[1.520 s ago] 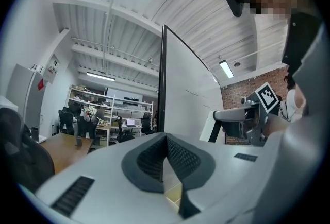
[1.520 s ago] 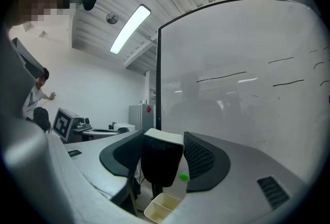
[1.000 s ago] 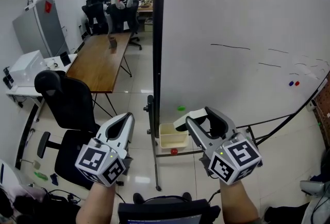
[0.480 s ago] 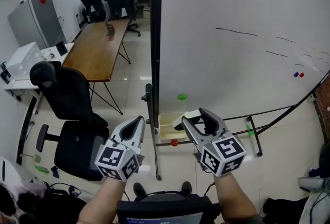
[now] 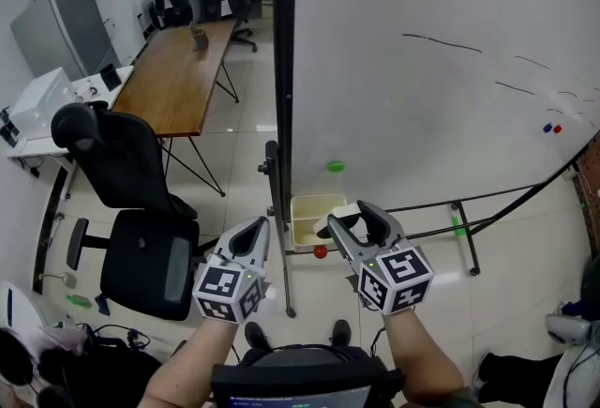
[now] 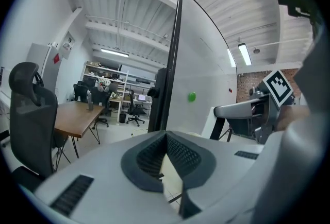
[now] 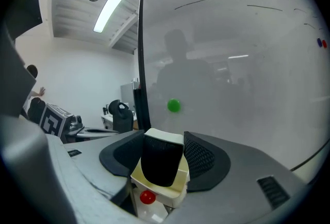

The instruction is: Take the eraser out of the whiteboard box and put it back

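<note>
Holding the eraser [image 7: 161,161] clamped in the right gripper [image 5: 345,219] close by the cream whiteboard box [image 5: 305,207], left gripper [image 5: 256,226] pinched shut on nothing — apparently mid-return, needing a drop into the box, then loosened jaws.

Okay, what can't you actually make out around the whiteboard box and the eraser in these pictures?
Inside of the whiteboard box: the eraser covers it in the right gripper view; the right gripper overlaps it in the head view.
Marks on the whiteboard: too small to read, head view.
The small red thing under the box: too small to identify, both views.
</note>
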Action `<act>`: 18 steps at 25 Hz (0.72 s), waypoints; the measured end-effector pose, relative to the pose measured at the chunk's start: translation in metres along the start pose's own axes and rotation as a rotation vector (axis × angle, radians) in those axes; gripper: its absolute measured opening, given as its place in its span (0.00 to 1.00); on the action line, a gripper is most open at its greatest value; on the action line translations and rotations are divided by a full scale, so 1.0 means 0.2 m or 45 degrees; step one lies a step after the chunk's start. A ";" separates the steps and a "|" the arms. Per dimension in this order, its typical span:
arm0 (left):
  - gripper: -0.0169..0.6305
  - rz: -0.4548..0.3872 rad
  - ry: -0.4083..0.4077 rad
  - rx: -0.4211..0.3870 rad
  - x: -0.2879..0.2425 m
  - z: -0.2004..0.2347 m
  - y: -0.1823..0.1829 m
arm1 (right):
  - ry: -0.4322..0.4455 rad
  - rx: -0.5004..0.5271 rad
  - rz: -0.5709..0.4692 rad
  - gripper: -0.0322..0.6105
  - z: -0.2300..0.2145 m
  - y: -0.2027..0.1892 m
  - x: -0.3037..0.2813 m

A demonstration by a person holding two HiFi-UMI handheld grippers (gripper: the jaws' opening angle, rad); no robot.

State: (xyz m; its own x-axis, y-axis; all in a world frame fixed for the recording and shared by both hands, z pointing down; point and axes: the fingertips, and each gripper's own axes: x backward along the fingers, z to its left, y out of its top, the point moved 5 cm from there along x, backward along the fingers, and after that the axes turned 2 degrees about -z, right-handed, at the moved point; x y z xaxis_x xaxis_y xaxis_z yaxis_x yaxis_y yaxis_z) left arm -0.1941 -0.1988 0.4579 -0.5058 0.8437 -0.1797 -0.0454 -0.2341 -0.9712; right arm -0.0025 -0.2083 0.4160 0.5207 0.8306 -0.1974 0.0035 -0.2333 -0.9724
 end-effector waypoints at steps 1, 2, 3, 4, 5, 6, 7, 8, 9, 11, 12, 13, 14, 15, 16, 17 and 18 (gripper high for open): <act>0.08 0.010 -0.001 0.002 -0.01 0.00 -0.01 | -0.001 -0.003 0.011 0.47 0.00 -0.03 -0.01; 0.08 0.018 -0.001 0.006 -0.02 0.01 -0.03 | -0.002 -0.005 0.023 0.47 -0.01 -0.05 -0.02; 0.08 0.023 -0.002 0.011 -0.03 0.01 -0.04 | -0.004 -0.005 0.035 0.47 -0.01 -0.08 -0.04; 0.08 0.027 -0.003 0.016 -0.03 0.01 -0.05 | -0.007 -0.003 0.047 0.47 -0.01 -0.11 -0.05; 0.08 0.028 -0.007 0.020 -0.04 0.02 -0.06 | -0.010 0.002 0.059 0.47 -0.01 -0.14 -0.07; 0.08 0.028 -0.013 0.020 -0.05 0.02 -0.08 | -0.012 0.012 0.072 0.47 -0.01 -0.17 -0.09; 0.08 0.028 -0.022 0.019 -0.07 0.01 -0.09 | -0.014 0.026 0.087 0.47 -0.02 -0.20 -0.10; 0.08 0.030 -0.030 0.022 -0.08 0.01 -0.12 | -0.016 0.045 0.103 0.47 -0.02 -0.23 -0.12; 0.08 0.035 -0.034 0.029 -0.09 0.01 -0.14 | -0.019 0.063 0.119 0.47 -0.01 -0.26 -0.13; 0.08 0.039 -0.040 0.041 -0.09 0.01 -0.17 | -0.021 0.077 0.141 0.47 -0.01 -0.30 -0.14; 0.08 0.040 -0.043 0.036 -0.09 0.01 -0.18 | -0.021 0.075 0.147 0.47 -0.01 -0.32 -0.15; 0.08 0.043 -0.046 0.027 -0.09 0.01 -0.19 | -0.022 0.074 0.153 0.47 0.00 -0.34 -0.16; 0.08 0.052 -0.046 0.022 -0.10 0.01 -0.20 | -0.024 0.076 0.160 0.47 0.00 -0.35 -0.17; 0.08 0.063 -0.043 0.022 -0.10 0.02 -0.22 | -0.028 0.081 0.169 0.47 0.00 -0.36 -0.17; 0.08 0.073 -0.038 0.027 -0.10 0.02 -0.23 | -0.036 0.088 0.178 0.47 0.00 -0.37 -0.17; 0.08 0.082 -0.033 0.034 -0.10 0.02 -0.25 | -0.044 0.096 0.183 0.47 0.00 -0.38 -0.17; 0.08 0.088 -0.029 0.042 -0.10 0.03 -0.26 | -0.051 0.105 0.181 0.47 0.00 -0.39 -0.17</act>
State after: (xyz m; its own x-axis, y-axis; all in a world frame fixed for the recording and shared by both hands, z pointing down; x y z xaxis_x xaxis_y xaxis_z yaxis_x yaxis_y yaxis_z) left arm -0.1860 -0.2063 0.5121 -0.5281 0.8138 -0.2425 -0.0377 -0.3077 -0.9507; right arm -0.0207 -0.2173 0.4990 0.4764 0.8122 -0.3368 -0.1385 -0.3090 -0.9409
